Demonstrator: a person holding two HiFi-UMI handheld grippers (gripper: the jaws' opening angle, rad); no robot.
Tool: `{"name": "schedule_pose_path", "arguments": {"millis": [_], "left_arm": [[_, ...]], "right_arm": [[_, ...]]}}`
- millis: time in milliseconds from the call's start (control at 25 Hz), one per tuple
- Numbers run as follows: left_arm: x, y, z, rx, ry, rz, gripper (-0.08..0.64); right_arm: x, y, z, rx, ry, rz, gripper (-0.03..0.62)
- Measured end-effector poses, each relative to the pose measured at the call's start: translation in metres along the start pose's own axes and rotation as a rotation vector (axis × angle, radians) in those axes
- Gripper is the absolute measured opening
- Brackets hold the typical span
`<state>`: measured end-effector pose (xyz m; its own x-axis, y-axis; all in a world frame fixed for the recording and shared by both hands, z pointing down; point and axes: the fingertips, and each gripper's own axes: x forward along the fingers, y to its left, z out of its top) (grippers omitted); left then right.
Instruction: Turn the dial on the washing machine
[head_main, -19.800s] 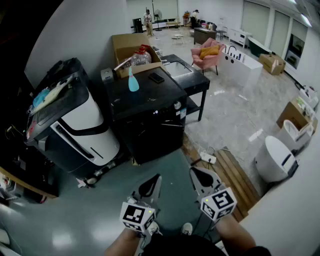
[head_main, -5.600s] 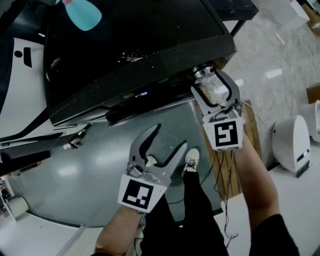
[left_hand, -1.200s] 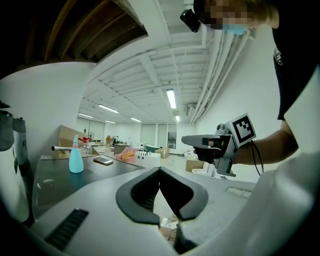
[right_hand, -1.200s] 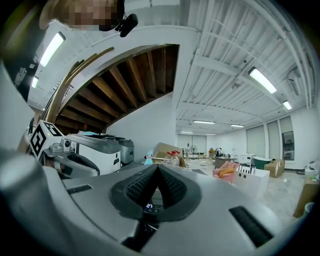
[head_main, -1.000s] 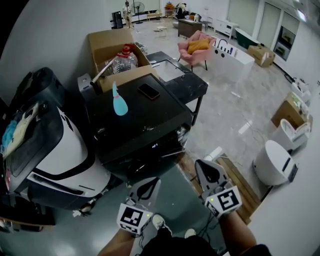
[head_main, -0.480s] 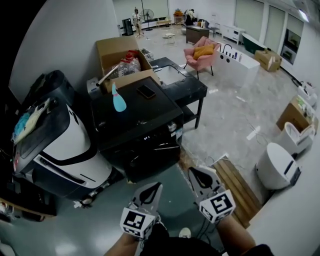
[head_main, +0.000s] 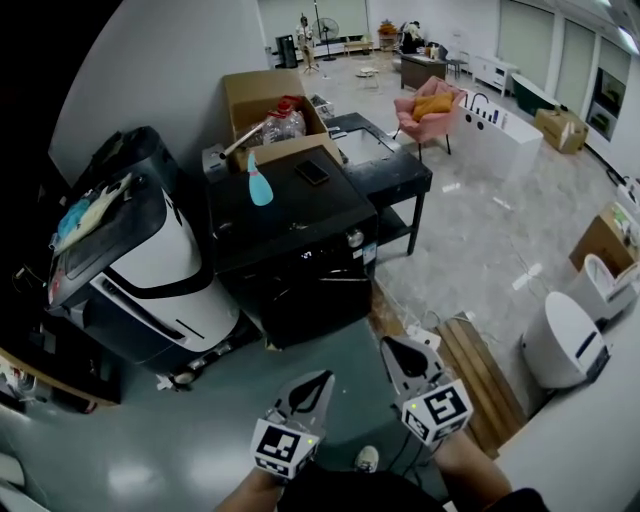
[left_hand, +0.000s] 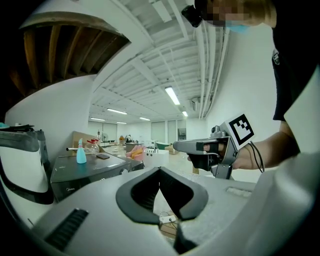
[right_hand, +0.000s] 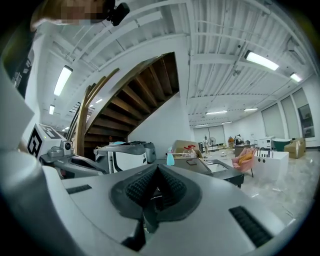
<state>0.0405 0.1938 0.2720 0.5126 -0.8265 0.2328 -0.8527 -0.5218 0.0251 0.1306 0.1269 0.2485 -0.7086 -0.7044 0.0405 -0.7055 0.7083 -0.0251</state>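
With left gripper (head_main: 324, 379) and right gripper (head_main: 390, 346) both closed on nothing, well short of the washer (head_main: 300, 275), we should open the right jaws before squaring onto its dial (head_main: 354, 238).

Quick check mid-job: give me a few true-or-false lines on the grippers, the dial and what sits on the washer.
1. The left gripper and the right gripper are both shut and hold nothing. True.
2. The right gripper is clamped on the dial. False: it hangs over the floor, well short of the washer, and touches nothing.
3. A blue spray bottle stands upright on the washer's top. True.
4. The phone lies on the floor in front of the washer. False: it lies flat on the washer's top, behind the bottle.
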Motion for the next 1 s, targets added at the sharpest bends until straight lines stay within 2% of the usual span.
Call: {"name": "schedule_pose_path", "arguments": {"millis": [240, 440, 680, 1000], "left_arm": [[-0.020, 0.002, -0.002, -0.010, -0.006, 0.021, 0.005], [-0.044, 0.020, -0.007, -0.016, -0.009, 0.024, 0.005], [-0.075, 0.047, -0.016, -0.027, -0.011, -0.005, 0.005], [-0.112, 0.074, -0.025, -0.041, -0.030, -0.075, 0.005]], "right_arm": [[0.002, 0.025, -0.001, 0.005, 0.012, 0.028, -0.003], [0.013, 0.051, -0.004, 0.016, 0.015, 0.024, -0.003], [0.026, 0.090, -0.005, 0.010, 0.026, -0.010, -0.003], [0.023, 0.135, -0.013, 0.005, 0.054, -0.099, -0.003]]}}
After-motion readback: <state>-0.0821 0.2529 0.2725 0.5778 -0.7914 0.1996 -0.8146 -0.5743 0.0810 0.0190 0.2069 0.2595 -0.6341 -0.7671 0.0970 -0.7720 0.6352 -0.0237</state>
